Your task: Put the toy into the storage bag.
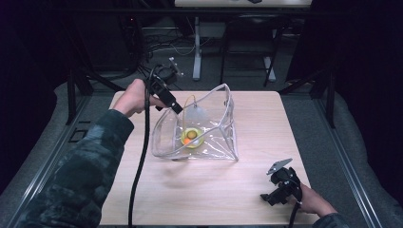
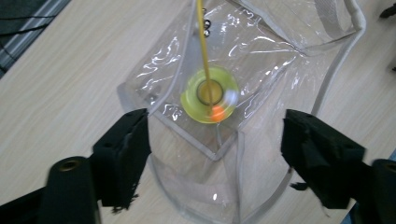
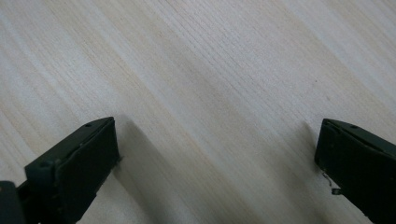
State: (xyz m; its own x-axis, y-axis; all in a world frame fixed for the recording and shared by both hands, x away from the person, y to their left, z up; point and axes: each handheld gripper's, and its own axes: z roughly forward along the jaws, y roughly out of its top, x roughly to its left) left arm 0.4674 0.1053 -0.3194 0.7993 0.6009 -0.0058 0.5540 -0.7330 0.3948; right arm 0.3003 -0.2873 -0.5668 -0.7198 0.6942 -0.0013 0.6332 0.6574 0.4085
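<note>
Clear plastic bag [image 1: 209, 128], yellow-green ring [image 1: 192, 137] with orange spot inside

A clear bag [image 1: 209, 128] stands mid-table [image 1: 247, 190] with a roll of tape [image 1: 192, 137] inside it; my left gripper [image 1: 177, 108] hangs over its left rim; my right gripper [image 1: 273, 197] sits well apart, near the front right corner.

Glossy clear plastic bag [image 1: 216, 137], shiny yellow tape roll [image 1: 192, 137], matt pale wood table [image 1: 214, 190].

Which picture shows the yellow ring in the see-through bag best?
The left gripper view: the yellow ring sits big and close inside the clear bag. The high view shows it small and far off. The right gripper view looks at the table.
</note>
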